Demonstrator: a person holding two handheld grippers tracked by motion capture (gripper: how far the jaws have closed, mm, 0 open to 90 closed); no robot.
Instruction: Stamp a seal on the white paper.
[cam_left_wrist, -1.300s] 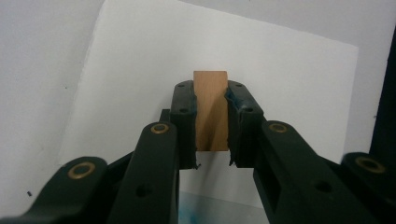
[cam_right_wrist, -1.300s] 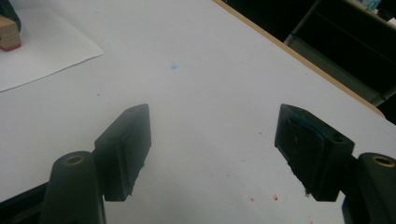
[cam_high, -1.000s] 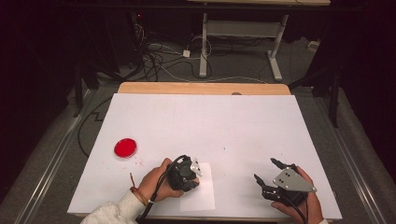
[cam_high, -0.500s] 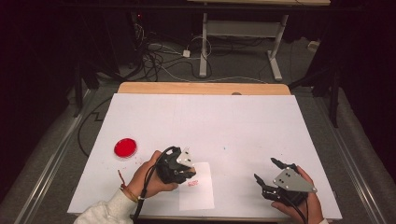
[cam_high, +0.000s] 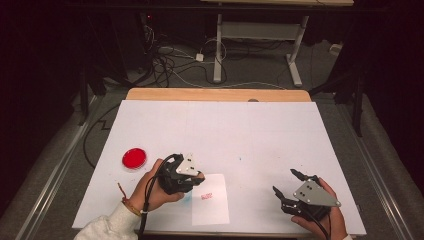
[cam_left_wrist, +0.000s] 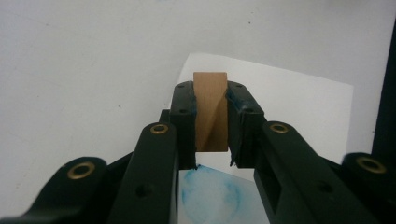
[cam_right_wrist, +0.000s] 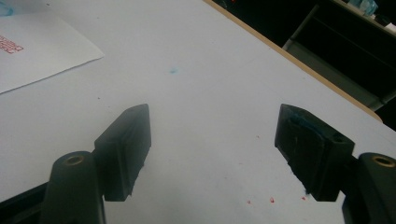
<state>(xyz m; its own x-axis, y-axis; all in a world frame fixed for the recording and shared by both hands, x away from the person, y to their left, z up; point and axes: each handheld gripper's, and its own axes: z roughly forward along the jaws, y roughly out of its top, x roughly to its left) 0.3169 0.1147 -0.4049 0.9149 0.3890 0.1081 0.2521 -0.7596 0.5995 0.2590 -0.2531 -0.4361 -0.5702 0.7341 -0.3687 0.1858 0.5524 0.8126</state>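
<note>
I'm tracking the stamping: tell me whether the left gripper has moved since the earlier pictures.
Yes. The left gripper, shut on the wooden stamp, has shifted left off the paper sheet, toward the red ink pad.

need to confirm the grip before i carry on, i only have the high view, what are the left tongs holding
Observer: In the left gripper view the left tongs are shut on a small wooden block, likely a stamp, pinched by its sides.
Operator: is there anything on the paper under it
Observer: Yes, that view shows a pale blue smudge on the sheet of paper just below the tongs.
Operator: and the right tongs
Observer: The right gripper view shows the right tongs wide open with nothing between them, above the white table, with tiny red specks on it near the tips.
</note>
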